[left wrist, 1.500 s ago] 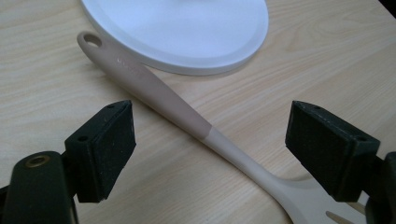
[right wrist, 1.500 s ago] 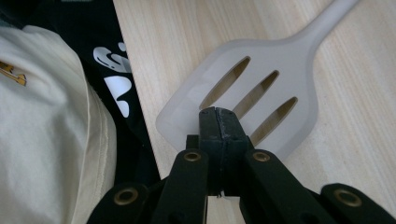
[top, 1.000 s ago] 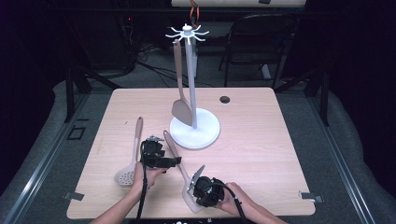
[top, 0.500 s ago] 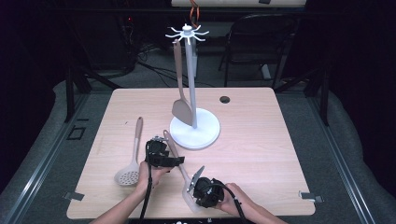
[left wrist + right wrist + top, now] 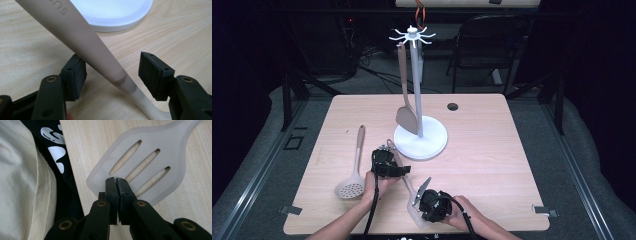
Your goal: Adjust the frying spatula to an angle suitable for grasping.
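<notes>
A beige slotted spatula lies on the wooden table, its handle pointing at the white stand. My left gripper straddles that handle. Its jaws have just been closing and are open; one pad is at the handle's side, the other pad stands clear of it. My right gripper is near the front edge. In the right gripper view it is shut, its tips resting over the slotted blade without clamping it.
The white stand's round base sits just beyond the left gripper, with a solid spatula hanging from its hook crown. A perforated skimmer lies to the left. A dark round hole marks the table's far side.
The left gripper has shifted slightly right and lower over the spatula handle, and its jaws have narrowed around it. The right gripper and the blade have stayed put.
</notes>
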Motion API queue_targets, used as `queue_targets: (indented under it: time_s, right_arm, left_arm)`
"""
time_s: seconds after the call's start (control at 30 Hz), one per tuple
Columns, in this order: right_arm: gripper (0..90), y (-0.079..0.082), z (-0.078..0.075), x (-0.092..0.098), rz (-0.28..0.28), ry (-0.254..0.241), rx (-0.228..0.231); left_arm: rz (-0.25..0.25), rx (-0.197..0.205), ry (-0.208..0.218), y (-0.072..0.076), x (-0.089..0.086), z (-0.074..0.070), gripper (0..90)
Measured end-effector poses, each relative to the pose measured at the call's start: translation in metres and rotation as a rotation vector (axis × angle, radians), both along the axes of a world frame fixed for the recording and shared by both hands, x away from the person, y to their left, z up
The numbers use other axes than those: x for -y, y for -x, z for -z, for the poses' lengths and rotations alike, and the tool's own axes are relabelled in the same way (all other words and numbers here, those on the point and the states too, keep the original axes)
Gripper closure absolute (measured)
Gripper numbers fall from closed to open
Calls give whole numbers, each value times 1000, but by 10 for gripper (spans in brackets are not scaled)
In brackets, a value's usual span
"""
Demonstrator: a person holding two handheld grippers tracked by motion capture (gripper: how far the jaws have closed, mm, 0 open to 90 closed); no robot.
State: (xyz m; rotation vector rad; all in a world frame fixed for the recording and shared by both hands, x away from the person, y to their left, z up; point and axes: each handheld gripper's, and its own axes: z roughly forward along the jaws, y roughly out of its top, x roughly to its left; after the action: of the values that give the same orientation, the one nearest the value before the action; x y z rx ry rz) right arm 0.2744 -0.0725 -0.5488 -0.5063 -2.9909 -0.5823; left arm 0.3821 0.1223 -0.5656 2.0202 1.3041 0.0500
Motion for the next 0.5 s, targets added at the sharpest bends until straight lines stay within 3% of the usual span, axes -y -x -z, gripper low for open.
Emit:
queue_targets:
  time_s: [0.2, 0.27, 0.5]
  right_arm:
    - [886, 0, 0, 0, -5, 1, 5]
    - [886, 0, -1, 0, -11, 12, 8]
    - [892, 0, 0, 0, -8, 1, 6]
  left_arm:
    - [7, -8, 16, 0, 0, 3, 500]
    - [12, -19, 39, -1, -3, 4, 541]
    - [31, -2, 107, 1, -5, -1, 583]
